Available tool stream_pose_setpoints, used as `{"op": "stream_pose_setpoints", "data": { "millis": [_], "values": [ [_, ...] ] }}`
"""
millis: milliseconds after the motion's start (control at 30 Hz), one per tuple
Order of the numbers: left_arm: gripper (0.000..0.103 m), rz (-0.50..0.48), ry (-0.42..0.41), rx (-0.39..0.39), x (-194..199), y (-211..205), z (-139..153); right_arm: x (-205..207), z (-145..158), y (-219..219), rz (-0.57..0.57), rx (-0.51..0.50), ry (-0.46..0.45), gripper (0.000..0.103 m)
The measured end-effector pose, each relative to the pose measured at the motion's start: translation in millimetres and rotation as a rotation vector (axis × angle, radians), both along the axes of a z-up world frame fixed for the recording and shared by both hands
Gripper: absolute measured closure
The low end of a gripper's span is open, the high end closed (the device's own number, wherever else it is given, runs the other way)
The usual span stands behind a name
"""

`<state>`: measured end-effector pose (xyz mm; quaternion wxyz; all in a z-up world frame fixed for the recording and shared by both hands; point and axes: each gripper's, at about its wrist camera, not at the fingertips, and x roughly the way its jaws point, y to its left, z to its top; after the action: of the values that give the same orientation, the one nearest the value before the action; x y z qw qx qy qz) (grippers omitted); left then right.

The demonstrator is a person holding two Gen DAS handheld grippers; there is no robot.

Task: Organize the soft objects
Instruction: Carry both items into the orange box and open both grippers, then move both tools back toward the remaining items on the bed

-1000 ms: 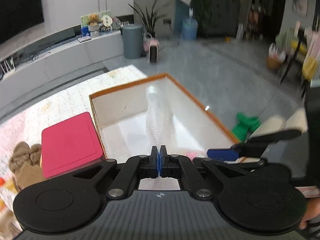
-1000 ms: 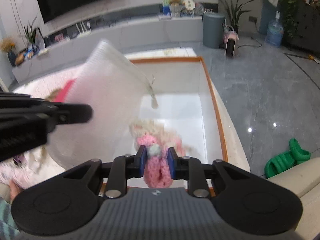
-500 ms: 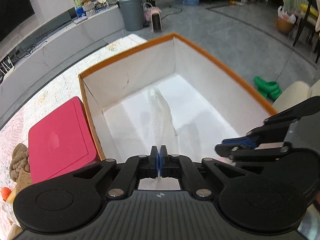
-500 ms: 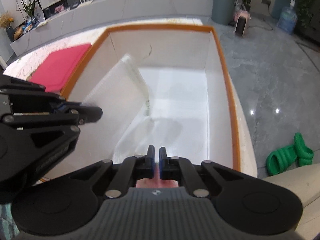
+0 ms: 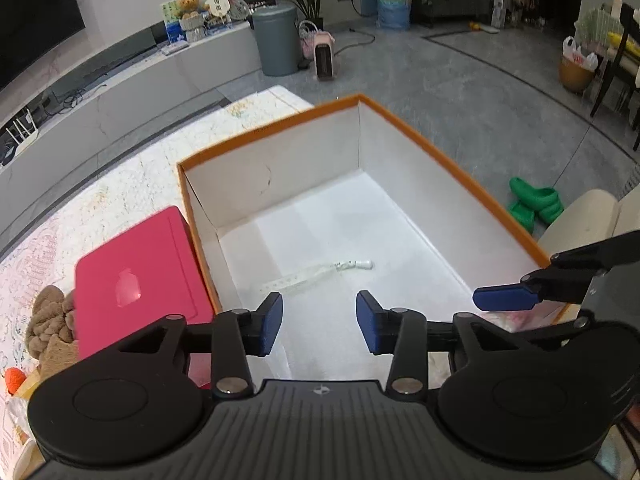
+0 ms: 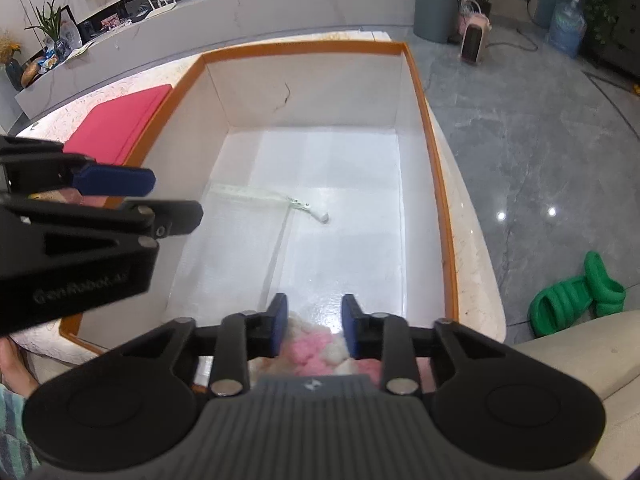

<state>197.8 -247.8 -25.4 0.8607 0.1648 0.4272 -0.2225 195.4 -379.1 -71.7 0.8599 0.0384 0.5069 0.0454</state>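
A white box with an orange rim [image 5: 452,164] [image 6: 416,80] stands open on the pale table. A clear white mesh bag [image 5: 316,272] [image 6: 256,196] lies flat on the box floor, its zipper pull pointing right. A pink and cream fluffy item [image 6: 316,352] lies at the box's near end, under my right gripper [image 6: 314,330], which is open. My left gripper [image 5: 320,324] is open and empty above the near part of the box. The right gripper's blue pad [image 5: 504,298] shows at the right of the left wrist view.
A red flat case [image 5: 136,280] [image 6: 116,124] lies left of the box, with a brown plush toy [image 5: 48,320] beside it. Green slippers [image 5: 534,204] [image 6: 576,296] lie on the grey floor to the right. A cream cushion [image 5: 576,220] is near the box's right side.
Both grippers have opened. The left one let go of the mesh bag, which now lies flat in the box. The right one released the pink fluffy item at the box's near end.
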Motion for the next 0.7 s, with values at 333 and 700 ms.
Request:
{"op": "stream_pose_setpoints", "data": {
  "millis": [333,700],
  "values": [
    [0.053,0.042,-0.125,-0.097,-30,39,43,-21,38,19,-0.022,-0.001,-0.076,0.049],
    [0.053,0.215,-0.352,-0.242,-86,130,63,-78,74,85,0.017,0.045,-0.35,0.041]
  ]
}}
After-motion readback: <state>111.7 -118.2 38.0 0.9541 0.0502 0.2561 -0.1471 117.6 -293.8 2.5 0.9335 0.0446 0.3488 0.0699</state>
